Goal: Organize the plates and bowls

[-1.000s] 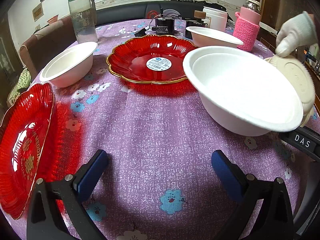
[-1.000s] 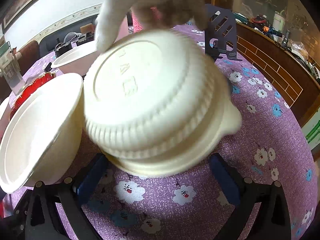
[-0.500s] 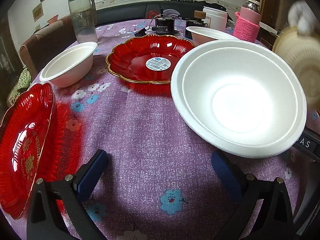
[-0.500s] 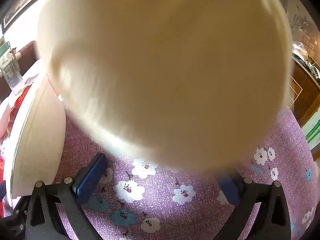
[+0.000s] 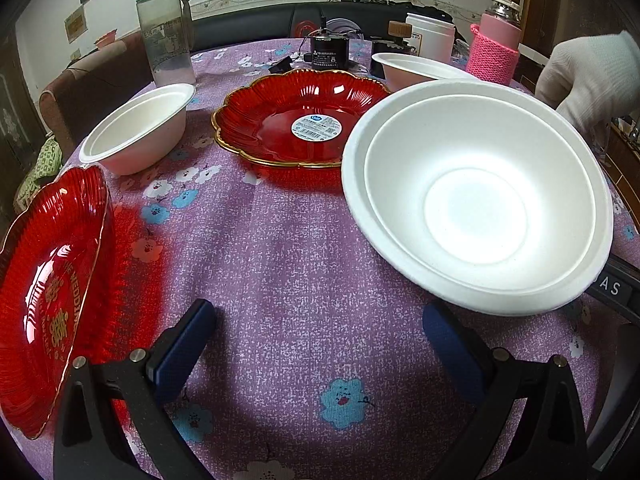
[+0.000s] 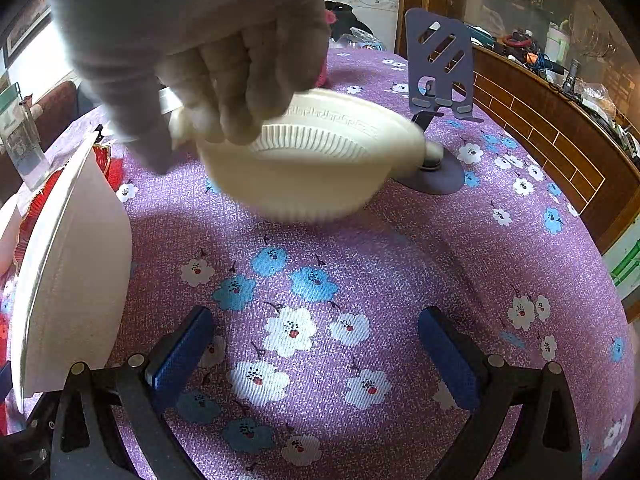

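— Where are the bowls and plates right now?

— The big white bowl (image 5: 476, 196) sits on the tablecloth (image 5: 280, 264) toward the right edge, just ahead of my left gripper (image 5: 316, 344). A gloved hand (image 6: 208, 80) holds a cream ribbed bowl (image 6: 312, 168) by its rim, low over the cloth in front of my right gripper (image 6: 316, 344); I can't tell whether it touches the cloth. Beyond the big bowl lies a red plate (image 5: 296, 120) with a sticker near the middle of the table, and a second red plate (image 5: 48, 292) hangs at the left edge. A small white bowl (image 5: 140, 128) rests left of the middle plate, and another white bowl (image 5: 416, 70) sits behind it toward the far edge.

— And your fingers?

— Both pairs are spread wide with nothing between them, only flowered cloth.

— Which step is this, as you read it?

— I'd say an early stage of the sorting: nothing is stacked except perhaps the big bowl, which looks like two nested. The cream bowl seems to be being laid out for me.

— What does the next move need?

— Probably waiting for the hand to clear, then closing my right pads on a thin rim. These bowls look light, so a gentle pinch and a level lift, or the bowl may tip.

— Anything in the way?

— A grey phone stand (image 6: 440, 92) stands just behind the cream bowl, and a bottle (image 5: 166, 28) and a pink knitted flask (image 5: 494, 44) stand at the far edge.
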A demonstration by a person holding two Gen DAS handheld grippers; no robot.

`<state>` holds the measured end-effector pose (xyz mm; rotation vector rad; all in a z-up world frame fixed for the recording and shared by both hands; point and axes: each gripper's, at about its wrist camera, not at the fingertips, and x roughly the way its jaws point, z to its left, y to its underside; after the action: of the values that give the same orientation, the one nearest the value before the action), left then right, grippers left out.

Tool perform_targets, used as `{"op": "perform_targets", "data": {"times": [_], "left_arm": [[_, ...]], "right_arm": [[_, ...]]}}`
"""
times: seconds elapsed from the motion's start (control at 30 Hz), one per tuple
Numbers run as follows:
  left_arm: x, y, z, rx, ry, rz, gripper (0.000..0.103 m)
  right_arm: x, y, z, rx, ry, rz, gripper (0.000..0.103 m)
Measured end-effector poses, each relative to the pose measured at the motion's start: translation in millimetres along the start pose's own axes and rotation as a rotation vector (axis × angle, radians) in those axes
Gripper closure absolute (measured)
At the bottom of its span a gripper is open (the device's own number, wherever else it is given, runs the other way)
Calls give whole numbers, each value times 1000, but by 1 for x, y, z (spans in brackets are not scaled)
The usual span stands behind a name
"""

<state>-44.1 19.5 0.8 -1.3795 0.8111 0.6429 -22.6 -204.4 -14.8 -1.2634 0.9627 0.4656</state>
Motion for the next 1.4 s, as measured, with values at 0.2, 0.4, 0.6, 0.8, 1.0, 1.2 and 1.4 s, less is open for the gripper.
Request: {"op": "perform_targets", "data": {"times": [0.2, 0.4, 0.6, 0.8, 1.0, 1.2, 1.4], "left_arm": [[0, 0, 0, 0, 0, 0, 0], [0, 0, 0, 0, 0, 0, 0], [0, 0, 0, 0, 0, 0, 0], [2, -2, 1, -1, -1, 0, 0], [2, -2, 1, 0, -1, 0, 0], [3, -2, 1, 2, 0, 1, 0], [3, -2, 3, 3, 2, 1, 0]], "right_arm": [[0, 0, 0, 0, 0, 0, 1], [0, 0, 0, 0, 0, 0, 1], [0, 0, 0, 0, -1, 0, 1], [0, 0, -1, 0, -1, 0, 1], [0, 0, 0, 0, -1, 0, 1], [0, 0, -1, 0, -1, 0, 1], [0, 0, 0, 0, -1, 1, 1]]}}
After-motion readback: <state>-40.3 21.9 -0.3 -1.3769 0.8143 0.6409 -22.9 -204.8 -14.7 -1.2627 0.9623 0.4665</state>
